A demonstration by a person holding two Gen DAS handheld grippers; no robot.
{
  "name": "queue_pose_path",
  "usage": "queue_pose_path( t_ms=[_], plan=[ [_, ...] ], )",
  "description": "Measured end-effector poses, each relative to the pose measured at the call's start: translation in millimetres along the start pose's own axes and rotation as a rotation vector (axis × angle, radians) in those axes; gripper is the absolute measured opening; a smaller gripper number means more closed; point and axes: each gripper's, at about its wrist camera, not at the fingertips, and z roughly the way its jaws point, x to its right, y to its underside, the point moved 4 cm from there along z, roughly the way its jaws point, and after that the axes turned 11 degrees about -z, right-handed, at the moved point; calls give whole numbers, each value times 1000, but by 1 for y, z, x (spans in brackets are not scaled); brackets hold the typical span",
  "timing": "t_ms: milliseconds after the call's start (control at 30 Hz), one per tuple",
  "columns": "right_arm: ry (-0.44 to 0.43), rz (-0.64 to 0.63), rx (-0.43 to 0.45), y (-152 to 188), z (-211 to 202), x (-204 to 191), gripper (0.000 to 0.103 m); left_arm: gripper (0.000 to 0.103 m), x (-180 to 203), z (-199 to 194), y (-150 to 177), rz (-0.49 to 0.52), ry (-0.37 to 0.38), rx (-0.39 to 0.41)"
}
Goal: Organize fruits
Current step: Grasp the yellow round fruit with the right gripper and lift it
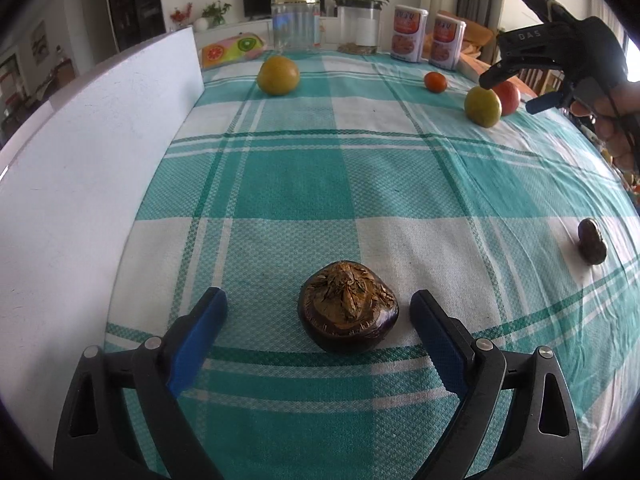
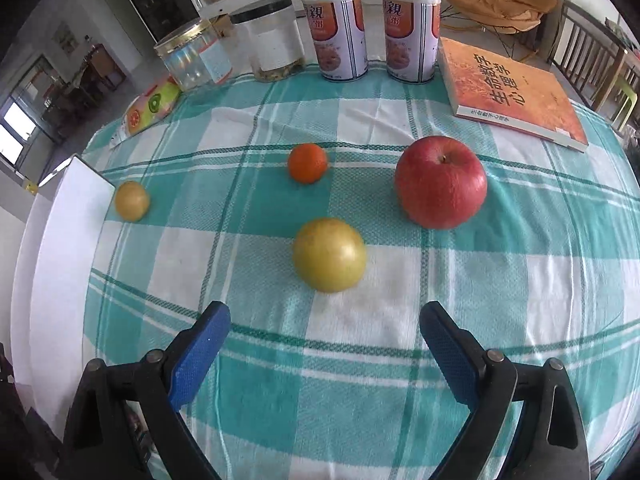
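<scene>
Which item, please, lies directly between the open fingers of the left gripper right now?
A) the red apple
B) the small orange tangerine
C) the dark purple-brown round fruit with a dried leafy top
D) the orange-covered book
C: in the left wrist view, the dark purple-brown round fruit sits on the checked tablecloth between the open left gripper fingers, untouched.

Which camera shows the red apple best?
The right wrist view: the red apple sits large and unobstructed, stem dimple visible, beside a yellow-green fruit. In the left wrist view it is small and far off, half hidden behind that fruit and the right gripper.
</scene>
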Motion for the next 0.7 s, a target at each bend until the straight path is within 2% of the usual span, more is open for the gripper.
queue_pose_path(
  t_ms=[100,133,167,200,233,333,433,567,700],
  plan=[
    [-25,41,-33,-9,29,2,85,94,0,0,0,0,0,0],
    [-25,58,-38,-9,36,4,78,94,0,0,0,0,0,0],
    [-26,69,-36,-10,41,5,64,94,0,0,0,0,0,0],
    [1,62,-18,-11,41,5,59,94,0,0,0,0,0,0],
    [17,43,-5,-11,39,3,50,94,0,0,0,0,0,0],
    [-31,34,8,-1,33,-4,50,94,0,0,0,0,0,0],
    [-95,-3,28,23,11,-25,50,94,0,0,0,0,1,-1],
    [-174,-90,31,80,-27,-74,50,94,0,0,0,0,1,-1],
    [-260,-153,49,154,-57,-112,50,94,0,0,0,0,1,-1]
  ],
)
